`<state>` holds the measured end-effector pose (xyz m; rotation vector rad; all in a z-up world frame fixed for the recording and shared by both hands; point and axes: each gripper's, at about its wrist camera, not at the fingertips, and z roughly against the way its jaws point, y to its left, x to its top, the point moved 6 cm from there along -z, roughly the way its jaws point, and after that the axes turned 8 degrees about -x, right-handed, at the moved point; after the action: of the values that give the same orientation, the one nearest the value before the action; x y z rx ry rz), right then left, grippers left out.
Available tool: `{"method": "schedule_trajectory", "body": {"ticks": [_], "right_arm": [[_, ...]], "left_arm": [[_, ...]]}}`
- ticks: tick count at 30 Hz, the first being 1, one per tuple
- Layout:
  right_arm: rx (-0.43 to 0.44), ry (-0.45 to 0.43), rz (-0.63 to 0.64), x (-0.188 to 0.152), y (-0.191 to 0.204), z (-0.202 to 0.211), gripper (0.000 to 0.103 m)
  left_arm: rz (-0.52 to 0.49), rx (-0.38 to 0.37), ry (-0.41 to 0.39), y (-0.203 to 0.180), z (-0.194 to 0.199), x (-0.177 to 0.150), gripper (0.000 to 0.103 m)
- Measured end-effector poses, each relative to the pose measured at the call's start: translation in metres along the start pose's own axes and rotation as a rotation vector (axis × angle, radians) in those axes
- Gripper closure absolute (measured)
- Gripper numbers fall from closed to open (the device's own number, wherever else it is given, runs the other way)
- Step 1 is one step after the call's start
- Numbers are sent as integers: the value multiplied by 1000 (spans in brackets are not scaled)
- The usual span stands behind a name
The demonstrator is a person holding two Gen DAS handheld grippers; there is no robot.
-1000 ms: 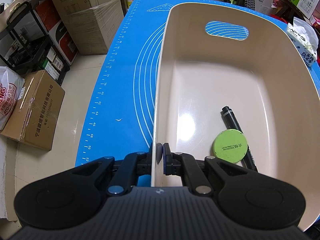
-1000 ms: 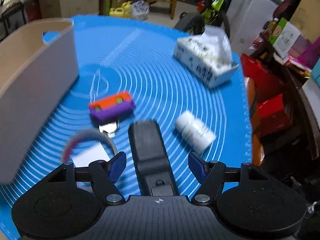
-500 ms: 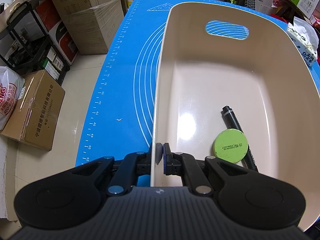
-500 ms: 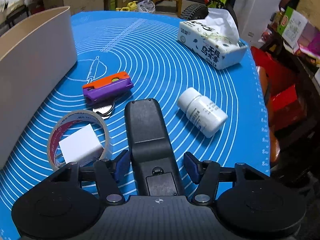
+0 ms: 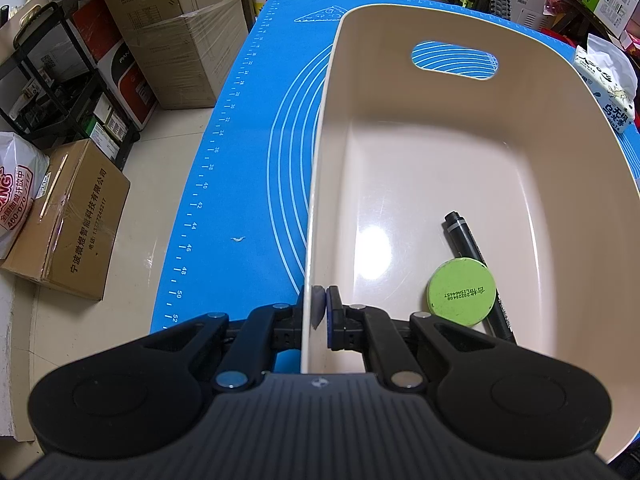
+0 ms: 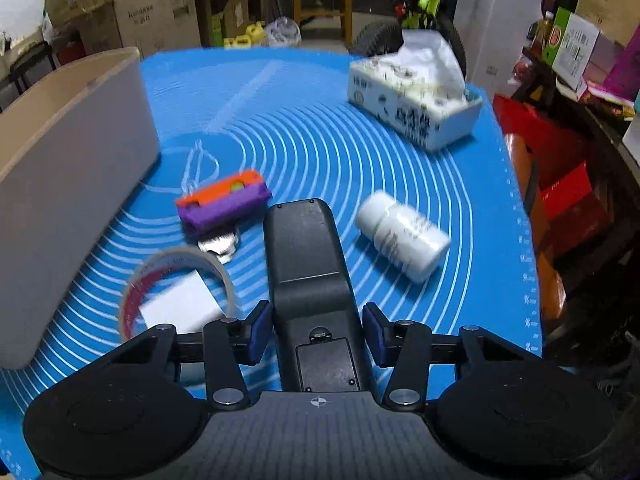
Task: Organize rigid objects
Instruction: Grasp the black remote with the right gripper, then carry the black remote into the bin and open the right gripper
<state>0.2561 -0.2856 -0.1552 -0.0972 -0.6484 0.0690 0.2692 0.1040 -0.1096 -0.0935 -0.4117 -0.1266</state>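
My left gripper (image 5: 322, 306) is shut on the near left wall of the beige bin (image 5: 460, 12), one pad on each side. A black marker (image 5: 464, 236) and a green round tin (image 5: 461, 294) lie inside the bin. My right gripper (image 6: 316, 334) straddles a black remote (image 6: 306, 248) lying back-side up on the blue mat (image 6: 320, 140). Its jaws are closing, and the blue pads sit just off the remote's sides. Around it lie a white bottle (image 6: 402, 236), an orange and purple block (image 6: 224, 202) and a tape roll (image 6: 176, 264) ringing a white block (image 6: 180, 308).
A tissue pack (image 6: 412, 100) stands at the mat's far right. The bin's outer wall (image 6: 60, 160) rises left of the right gripper. A small metal piece (image 6: 220, 246) pokes out under the purple block. Cardboard boxes (image 5: 68, 216) crowd the floor left of the table.
The right gripper's pads have drawn in toward the remote from both sides, and its view has shifted slightly. The left gripper and the bin have not moved.
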Motion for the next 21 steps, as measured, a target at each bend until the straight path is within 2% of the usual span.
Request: {"method": "schedule_trajectory", "body": {"ticks": [11,15,21], "right_arm": [[4,-137,-4,29,10,43,48],[33,-195,24,48,30,66,48],[121,-285,83,80,78,97,48]], "left_arm": [[0,1,0,0,0,0,95],[0,1,0,1,0,0,95],[-2,1,0,0,0,0,95]]}}
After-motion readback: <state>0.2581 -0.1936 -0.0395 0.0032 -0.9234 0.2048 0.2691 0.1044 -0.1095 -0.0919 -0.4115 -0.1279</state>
